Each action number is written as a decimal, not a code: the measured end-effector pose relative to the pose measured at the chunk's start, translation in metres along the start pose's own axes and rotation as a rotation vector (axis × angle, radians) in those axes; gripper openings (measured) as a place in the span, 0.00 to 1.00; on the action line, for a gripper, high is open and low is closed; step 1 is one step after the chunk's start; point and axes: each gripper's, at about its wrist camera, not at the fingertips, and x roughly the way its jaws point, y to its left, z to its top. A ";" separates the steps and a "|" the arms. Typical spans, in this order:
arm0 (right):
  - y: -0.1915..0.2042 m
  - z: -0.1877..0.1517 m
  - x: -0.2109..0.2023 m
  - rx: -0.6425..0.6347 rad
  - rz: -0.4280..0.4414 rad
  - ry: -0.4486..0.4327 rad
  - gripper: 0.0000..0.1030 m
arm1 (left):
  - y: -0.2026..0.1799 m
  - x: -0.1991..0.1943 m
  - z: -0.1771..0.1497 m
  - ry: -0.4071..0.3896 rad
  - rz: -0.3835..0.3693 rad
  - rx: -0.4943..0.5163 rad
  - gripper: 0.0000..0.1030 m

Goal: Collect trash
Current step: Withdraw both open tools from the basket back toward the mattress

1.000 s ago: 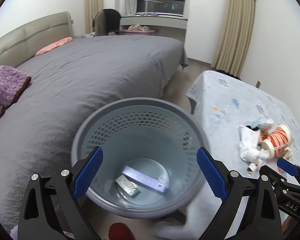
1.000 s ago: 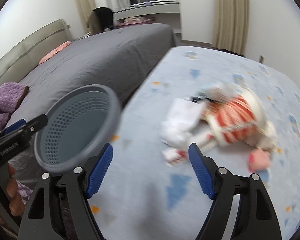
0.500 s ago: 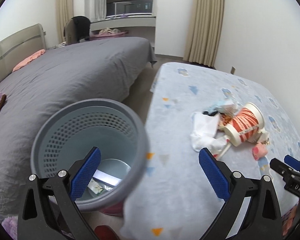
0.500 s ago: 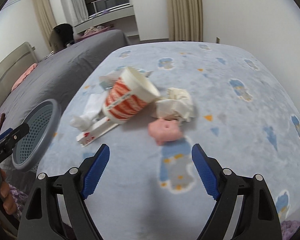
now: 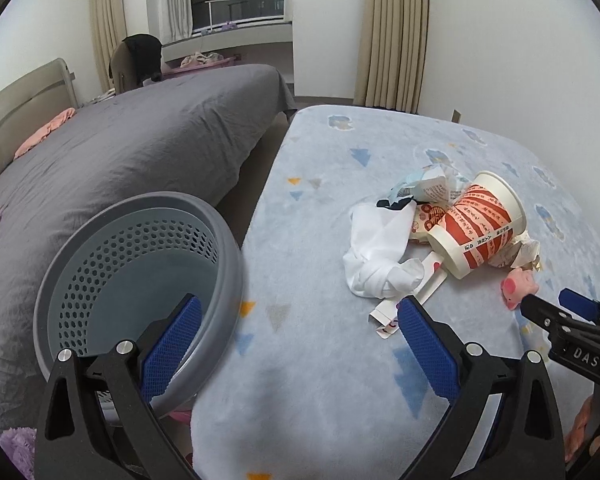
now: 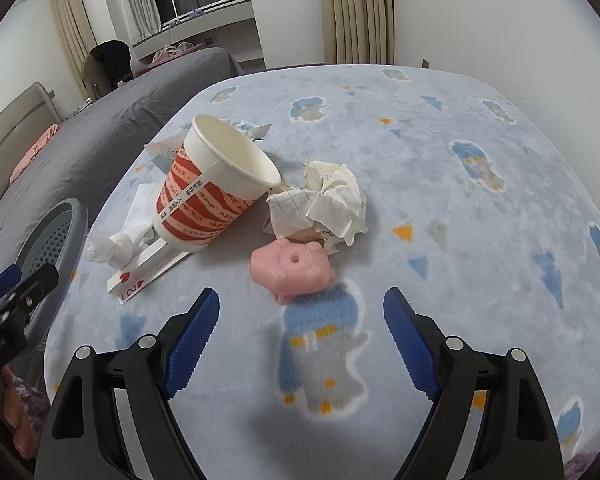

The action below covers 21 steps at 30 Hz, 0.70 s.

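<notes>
Right gripper (image 6: 300, 324) hanging wide, empty, facing pink pig toy (image 6: 290, 266); left gripper (image 5: 298, 338) gaping wide beside grey basket (image 5: 228, 248)

Even, soft indoor light; sharp centre, fisheye bending and dark vignette at edges.

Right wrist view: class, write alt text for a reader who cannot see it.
The open right gripper hovers over a blue patterned blanket, facing a pink pig toy. Behind it lie crumpled paper and a tipped red-and-white paper cup; a grey basket sits left.
</notes>
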 end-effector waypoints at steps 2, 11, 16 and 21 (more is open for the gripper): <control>0.000 0.003 0.006 0.010 -0.004 0.006 0.78 | -0.001 0.004 0.000 0.008 0.004 0.001 0.94; -0.001 0.010 0.030 0.009 -0.023 0.048 0.78 | -0.003 0.018 -0.001 0.040 0.019 0.006 0.94; 0.001 0.013 0.035 0.004 -0.025 0.052 0.78 | -0.005 0.021 -0.001 0.045 0.020 0.011 0.94; 0.005 0.014 0.038 -0.021 -0.036 0.050 0.64 | -0.006 0.021 -0.002 0.045 0.024 0.015 0.94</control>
